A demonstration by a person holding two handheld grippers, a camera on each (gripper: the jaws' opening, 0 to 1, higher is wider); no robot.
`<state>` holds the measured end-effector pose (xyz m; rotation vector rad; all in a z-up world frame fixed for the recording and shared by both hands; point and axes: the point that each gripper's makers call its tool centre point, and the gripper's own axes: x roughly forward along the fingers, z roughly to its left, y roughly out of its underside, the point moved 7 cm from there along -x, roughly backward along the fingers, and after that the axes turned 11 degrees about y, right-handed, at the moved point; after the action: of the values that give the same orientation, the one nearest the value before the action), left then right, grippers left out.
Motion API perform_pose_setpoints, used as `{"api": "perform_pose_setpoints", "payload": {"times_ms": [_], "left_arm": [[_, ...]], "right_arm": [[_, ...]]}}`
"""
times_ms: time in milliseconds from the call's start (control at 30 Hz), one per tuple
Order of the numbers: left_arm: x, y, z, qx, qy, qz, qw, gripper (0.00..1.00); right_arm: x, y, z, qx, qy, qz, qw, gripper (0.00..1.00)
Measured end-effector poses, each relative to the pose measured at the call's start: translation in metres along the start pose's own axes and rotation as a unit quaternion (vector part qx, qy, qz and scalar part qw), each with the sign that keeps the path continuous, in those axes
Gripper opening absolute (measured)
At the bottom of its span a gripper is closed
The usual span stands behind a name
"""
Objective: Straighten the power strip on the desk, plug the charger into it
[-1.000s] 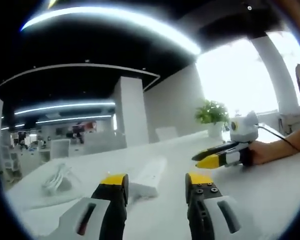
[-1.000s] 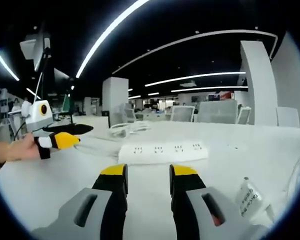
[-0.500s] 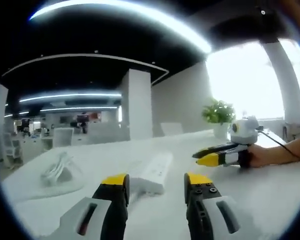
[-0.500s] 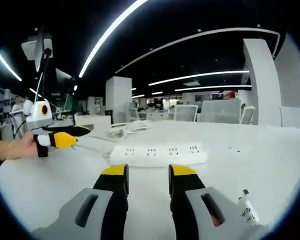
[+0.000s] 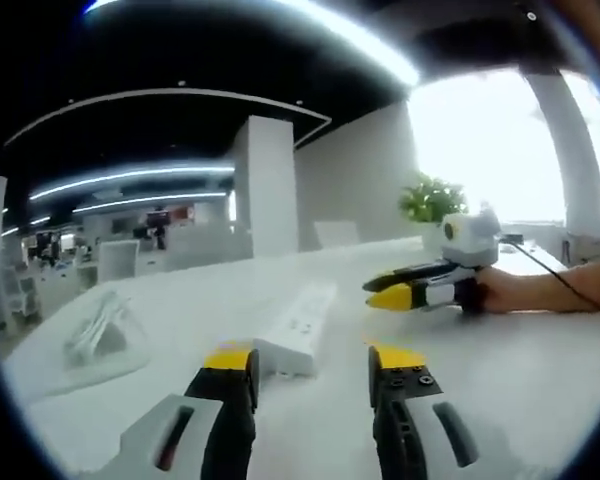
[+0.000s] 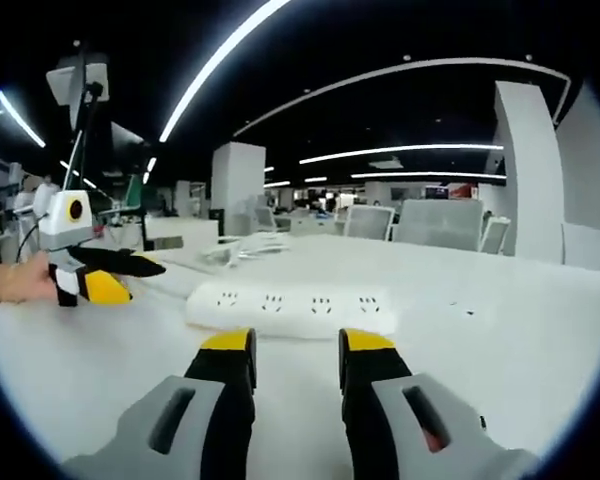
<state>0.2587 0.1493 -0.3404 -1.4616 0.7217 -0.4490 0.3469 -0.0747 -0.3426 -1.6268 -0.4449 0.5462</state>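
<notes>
Left gripper [image 5: 311, 362]: low at 6 o'clock of the left gripper view, yellow-tipped jaws apart, nothing between them, poised just above the desk [image 5: 540, 370].
Bag [image 5: 95, 335]: out at 9 o'clock in the left gripper view, clear plastic with white cable coiled inside, lying on the desk well apart from the strip. Charger itself: cannot tell from here.
Power strip [image 5: 298, 327]: dead centre of the left gripper view, white, flat on the desk, running away toward 1 o'clock, near end just beyond the left jaw's tip, not touched.
Plant [image 5: 431, 199]: green, small, far back at 2 o'clock by the bright window.
Right gripper, seen from the left gripper view: at 3 o'clock, yellow and black jaws pointing toward 9 o'clock, a hand [image 5: 500, 291] wrapped round the grip, hovering over the desk beside the strip.
Left gripper, seen from the right gripper view: at 9 o'clock, black upper jaw over yellow lower jaw, fingers behind it, near the strip's left end.
Power strip, right gripper view: lying crosswise just past centre, sockets facing up, cable trailing off toward 10 o'clock.
Right gripper [image 6: 294, 355]: at 6 o'clock of its own view, jaws parted, gap bare, tips just short of the strip's near edge.
Chairs [image 6: 435, 222]: pale office chairs in a row beyond the desk, around 1 o'clock.
</notes>
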Motion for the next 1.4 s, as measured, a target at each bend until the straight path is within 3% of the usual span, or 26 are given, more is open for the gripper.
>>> {"api": "perform_pose_setpoints", "payload": {"times_ms": [400,733,1200,1400], "left_arm": [[0.012,0.004,-0.002,-0.018,-0.018,0.028,0.9993,0.45],[0.011,0.006,-0.001,-0.034,-0.01,0.026,0.9991,0.44],[0.021,0.008,-0.008,-0.033,0.008,0.032,0.9989,0.44],[0.026,0.007,-0.008,-0.021,0.018,0.03,0.9992,0.44]], "right_arm": [[0.023,0.003,-0.025,-0.027,0.008,0.027,0.9992,0.34],[0.04,0.007,-0.034,-0.048,0.001,0.047,0.9977,0.39],[0.052,0.006,-0.053,-0.012,-0.02,0.046,0.9987,0.46],[0.054,0.006,-0.052,-0.004,-0.036,0.047,0.9982,0.42]]}}
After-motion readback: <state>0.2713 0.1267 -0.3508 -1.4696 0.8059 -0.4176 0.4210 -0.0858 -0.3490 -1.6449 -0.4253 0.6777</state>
